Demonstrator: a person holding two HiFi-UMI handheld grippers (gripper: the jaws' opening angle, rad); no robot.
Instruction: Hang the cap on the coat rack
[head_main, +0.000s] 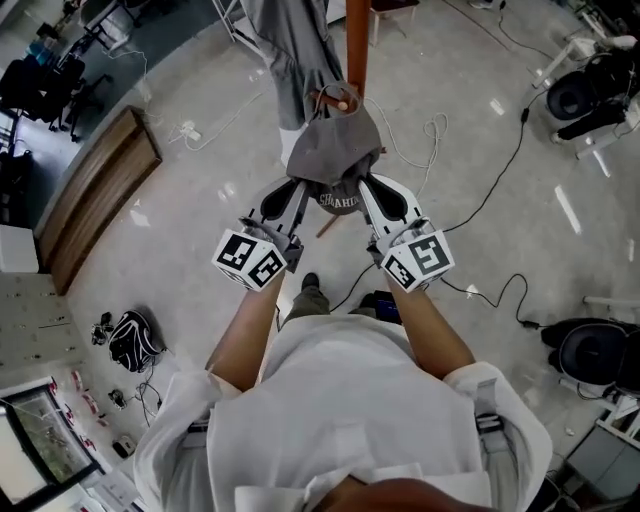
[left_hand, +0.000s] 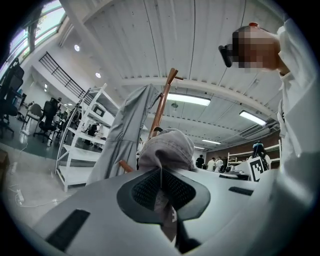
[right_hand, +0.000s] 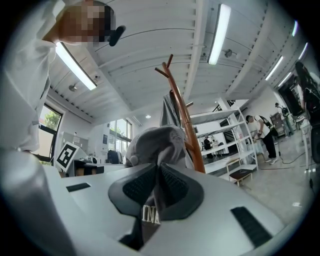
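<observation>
Head view: I've got the left gripper (head_main: 297, 192) and the right gripper (head_main: 370, 190) both raised in front of me, side by side, with the grey cap (head_main: 335, 148) stretched between them. In the left gripper view, the 2 jaws are pinched together on a fold of the cap's fabric, and the crown bulges just above the pads. The right gripper view says the same on the other side: jaws closed on the cloth, with white lettering showing at the pinch. The cap is right at the brown pole of the coat rack (head_main: 357, 40), just beneath a grey garment (head_main: 290, 45) hanging off the rack. I can't tell whether the cap sits on a peg. Down on the floor, black cables (head_main: 500, 170) trail to my right, and a black bag (head_main: 131, 340) lies off to my left.
</observation>
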